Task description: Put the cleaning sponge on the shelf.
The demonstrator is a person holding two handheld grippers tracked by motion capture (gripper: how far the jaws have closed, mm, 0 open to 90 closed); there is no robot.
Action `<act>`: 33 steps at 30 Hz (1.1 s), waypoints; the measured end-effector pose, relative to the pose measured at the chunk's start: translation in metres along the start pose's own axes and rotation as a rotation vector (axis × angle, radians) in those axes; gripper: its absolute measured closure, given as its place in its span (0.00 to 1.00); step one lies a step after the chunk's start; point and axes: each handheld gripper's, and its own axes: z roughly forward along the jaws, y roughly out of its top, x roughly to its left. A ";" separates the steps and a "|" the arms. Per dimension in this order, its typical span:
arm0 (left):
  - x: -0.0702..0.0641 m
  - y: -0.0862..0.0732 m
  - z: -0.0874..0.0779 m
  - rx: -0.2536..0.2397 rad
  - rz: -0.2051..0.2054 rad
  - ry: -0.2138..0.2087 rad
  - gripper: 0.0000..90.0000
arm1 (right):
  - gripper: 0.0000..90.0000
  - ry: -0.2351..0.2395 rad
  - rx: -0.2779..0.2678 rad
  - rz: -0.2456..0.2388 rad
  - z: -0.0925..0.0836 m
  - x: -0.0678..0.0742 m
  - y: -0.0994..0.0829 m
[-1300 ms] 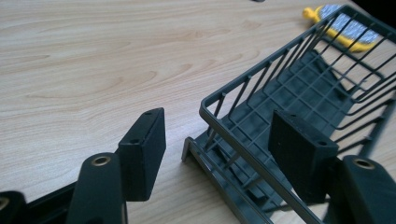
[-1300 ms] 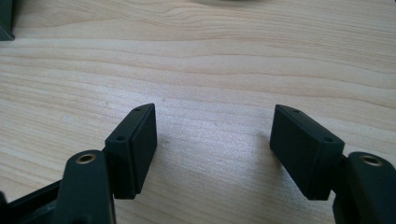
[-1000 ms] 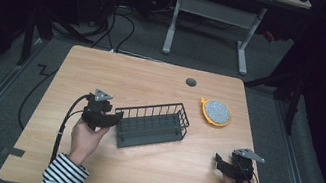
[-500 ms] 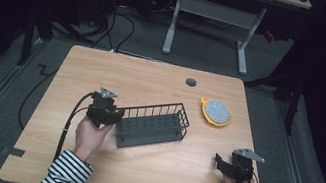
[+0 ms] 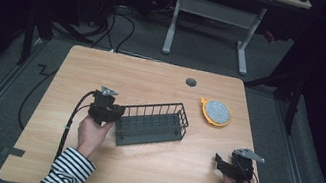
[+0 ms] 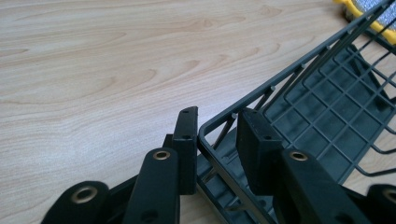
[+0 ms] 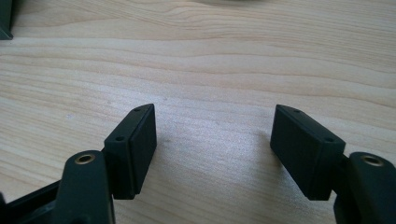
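Note:
A dark wire basket (image 5: pixel 152 125) lies mid-table, tilted a little. My left gripper (image 5: pixel 119 112) is at its left end. In the left gripper view the basket's end wall (image 6: pixel 212 128) stands between the jaws of the left gripper (image 6: pixel 217 116): one pad sits outside against the rim and the other inside the basket. These jaws have just been closing and now grip that wall. My right gripper (image 5: pixel 217 161) rests near the table's front right corner. In the right gripper view that gripper (image 7: pixel 215 121) stands open over bare wood with nothing between the pads.
A round yellow-rimmed scrubber with a grey top (image 5: pixel 215 112) lies right of the basket, and its edge shows in the left gripper view (image 6: pixel 369 7). A cable hole (image 5: pixel 191 82) sits near the table's far edge. Desk legs and cables stand beyond the table.
My left gripper has edged a little toward the basket's left end and now sits on it. The right hand and the scrubber have not moved.

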 end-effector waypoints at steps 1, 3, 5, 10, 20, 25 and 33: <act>0.000 0.001 0.001 -0.001 0.000 0.002 0.78 | 0.35 0.000 0.000 0.000 0.000 0.000 0.000; 0.000 0.004 0.003 0.005 0.009 0.011 0.78 | 0.35 0.001 -0.002 -0.002 0.000 0.000 0.000; 0.000 0.005 0.004 0.008 0.010 0.012 0.78 | 0.35 0.001 -0.002 -0.003 0.000 0.000 0.000; 0.001 0.013 0.014 -0.003 0.006 0.013 0.78 | 0.35 0.002 -0.002 -0.003 0.000 0.000 0.000; -0.002 0.030 0.033 0.000 0.027 0.034 0.79 | 0.35 0.002 -0.001 -0.006 0.000 0.000 0.000; -0.002 0.037 0.040 -0.001 0.025 0.037 0.79 | 0.35 0.002 -0.002 -0.006 0.000 0.000 0.000; -0.002 0.047 0.052 -0.008 -0.001 0.038 0.79 | 0.35 0.004 -0.002 -0.005 0.000 0.000 0.000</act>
